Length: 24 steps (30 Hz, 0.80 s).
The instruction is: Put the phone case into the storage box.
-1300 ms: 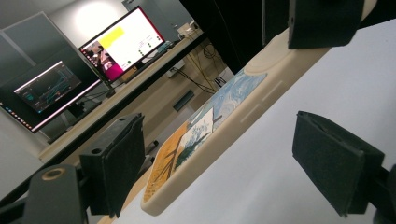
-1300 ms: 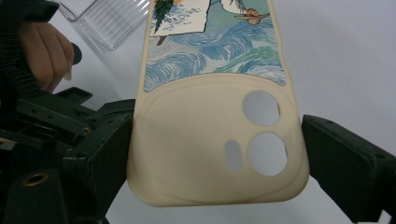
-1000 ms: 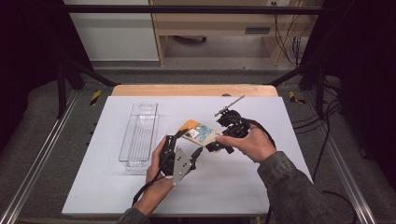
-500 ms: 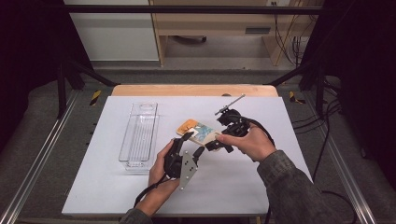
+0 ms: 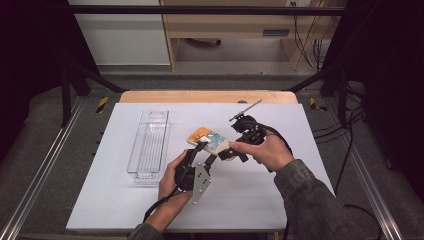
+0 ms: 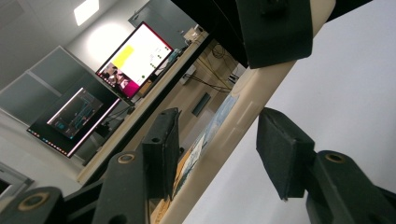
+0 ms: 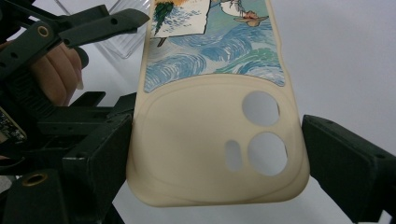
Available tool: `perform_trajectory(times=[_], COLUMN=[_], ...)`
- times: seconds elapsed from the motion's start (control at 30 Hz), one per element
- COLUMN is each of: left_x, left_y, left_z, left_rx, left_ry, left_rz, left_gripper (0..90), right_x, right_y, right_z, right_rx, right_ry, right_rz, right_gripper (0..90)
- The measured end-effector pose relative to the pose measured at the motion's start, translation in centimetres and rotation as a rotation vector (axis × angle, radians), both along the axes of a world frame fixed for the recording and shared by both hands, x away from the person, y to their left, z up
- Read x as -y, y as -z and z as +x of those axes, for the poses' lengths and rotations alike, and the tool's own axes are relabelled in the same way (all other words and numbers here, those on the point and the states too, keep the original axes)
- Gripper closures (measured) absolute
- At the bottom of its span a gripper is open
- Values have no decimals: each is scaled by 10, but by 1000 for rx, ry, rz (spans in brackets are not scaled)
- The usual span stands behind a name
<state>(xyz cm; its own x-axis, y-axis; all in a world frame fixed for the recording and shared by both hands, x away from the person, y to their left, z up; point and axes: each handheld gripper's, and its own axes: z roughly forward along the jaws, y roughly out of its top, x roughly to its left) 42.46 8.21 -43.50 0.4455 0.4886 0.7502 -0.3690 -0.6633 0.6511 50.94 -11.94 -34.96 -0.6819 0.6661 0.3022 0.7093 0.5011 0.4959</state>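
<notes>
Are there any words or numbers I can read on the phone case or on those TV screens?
No text can be read.
Phone case: a picture of blue waves, no words.
Large monitor: yellow and pink patches with small marks, too blurred to read.
Dark monitor: faint lines, too small to read.
Clear plastic tray: no label shows.

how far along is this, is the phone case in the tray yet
Not yet. Done: the phone case is off the table, clamped across its camera end by the right gripper. In hand: the left gripper is open around its edge, apparently a handover. Left: placing it, perhaps in the clear tray, which looks empty.
</notes>
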Motion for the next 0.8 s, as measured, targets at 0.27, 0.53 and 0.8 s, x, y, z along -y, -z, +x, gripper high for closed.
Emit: perform_trajectory(times=[0.27,0.53,0.8], left_x=[0,0,2], left_y=[-5,-12,-15], left_z=[8,16,13], left_rx=[11,27,36], left_ry=[-3,14,14], left_rz=[11,19,31], left_gripper=[562,626,677], right_x=[-2,-1,1], right_y=[-3,-12,-16], right_z=[7,13,12], right_rx=[-2,15,27], right_ry=[11,11,6], right_rz=[1,10,26], right_gripper=[116,115,114])
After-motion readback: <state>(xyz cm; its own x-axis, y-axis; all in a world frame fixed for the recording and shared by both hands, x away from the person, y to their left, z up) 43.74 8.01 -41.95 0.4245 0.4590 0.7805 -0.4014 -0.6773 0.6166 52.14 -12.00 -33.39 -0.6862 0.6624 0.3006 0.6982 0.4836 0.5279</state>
